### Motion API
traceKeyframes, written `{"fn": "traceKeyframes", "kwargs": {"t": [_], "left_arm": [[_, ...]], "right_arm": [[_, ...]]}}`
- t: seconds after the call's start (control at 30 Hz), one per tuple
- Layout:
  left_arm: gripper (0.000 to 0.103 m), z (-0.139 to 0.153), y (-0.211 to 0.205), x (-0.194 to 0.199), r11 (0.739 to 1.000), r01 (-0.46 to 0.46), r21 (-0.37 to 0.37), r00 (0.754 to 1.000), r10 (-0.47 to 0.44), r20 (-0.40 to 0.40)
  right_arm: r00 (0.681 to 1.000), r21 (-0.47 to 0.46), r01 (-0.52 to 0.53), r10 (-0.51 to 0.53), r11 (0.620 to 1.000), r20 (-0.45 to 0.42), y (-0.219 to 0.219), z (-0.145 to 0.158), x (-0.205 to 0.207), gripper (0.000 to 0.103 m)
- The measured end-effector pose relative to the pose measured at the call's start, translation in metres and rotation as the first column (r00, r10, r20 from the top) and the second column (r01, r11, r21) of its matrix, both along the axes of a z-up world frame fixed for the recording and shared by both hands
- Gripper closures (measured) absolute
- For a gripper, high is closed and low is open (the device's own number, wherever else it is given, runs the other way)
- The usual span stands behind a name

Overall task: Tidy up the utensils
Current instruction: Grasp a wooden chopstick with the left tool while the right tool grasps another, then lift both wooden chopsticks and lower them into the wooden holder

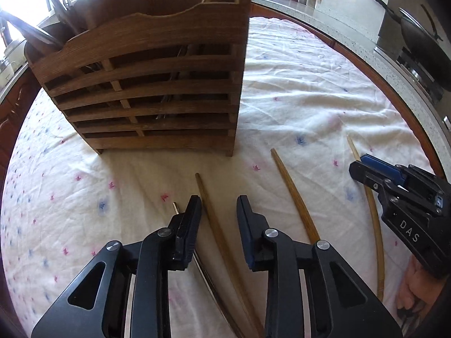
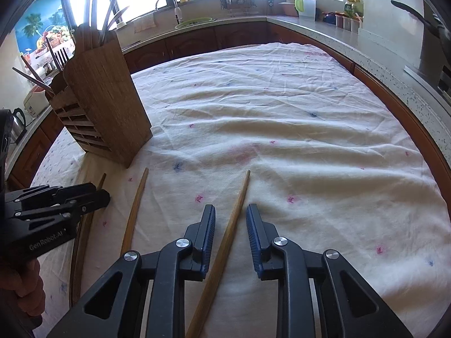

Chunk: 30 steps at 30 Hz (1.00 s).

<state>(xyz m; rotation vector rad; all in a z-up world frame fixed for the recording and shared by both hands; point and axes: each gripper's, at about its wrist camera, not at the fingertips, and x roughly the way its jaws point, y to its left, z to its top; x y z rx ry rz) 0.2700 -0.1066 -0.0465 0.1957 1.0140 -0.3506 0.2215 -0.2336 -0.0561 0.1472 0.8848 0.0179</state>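
Note:
A slatted wooden utensil holder stands on the cloth-covered table, with forks and chopsticks in it; it also shows in the right wrist view. Three wooden chopsticks lie on the cloth. My left gripper is open, with one chopstick lying between its fingers. A second chopstick lies just to its right. My right gripper is open astride the third chopstick, which also shows in the left wrist view. A thin dark utensil lies under the left finger.
A kitchen counter curves round the table's far and right sides, with a sink, tap, jars and a dish rack. A black wok sits on the stove at the right. A kettle stands at the left.

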Motion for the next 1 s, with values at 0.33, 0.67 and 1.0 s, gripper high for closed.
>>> {"fn": "traceKeyframes", "kwargs": {"t": [0.33, 0.67, 1.0], "left_arm": [[0.098, 0.017, 0.029, -0.013, 0.985, -0.021, -0.171, 1.000, 0.018, -0.021], [0.098, 0.084, 0.077, -0.060, 0.951, -0.015, -0.309, 0.995, 0.045, 0.090], [0.098, 0.131, 0.097, -0.091, 0.921, 0.011, -0.388, 0.980, 0.068, 0.189]], "right_arm": [[1.000, 0.053, -0.022, 0.021, 0.998, 0.009, 0.001, 0.006, -0.007, 0.097], [0.987, 0.146, -0.053, 0.031, 0.988, 0.155, 0.002, 0.070, -0.049, 0.097], [0.953, 0.191, -0.114, 0.053, 0.975, 0.298, 0.008, 0.128, -0.084, 0.097]]}}
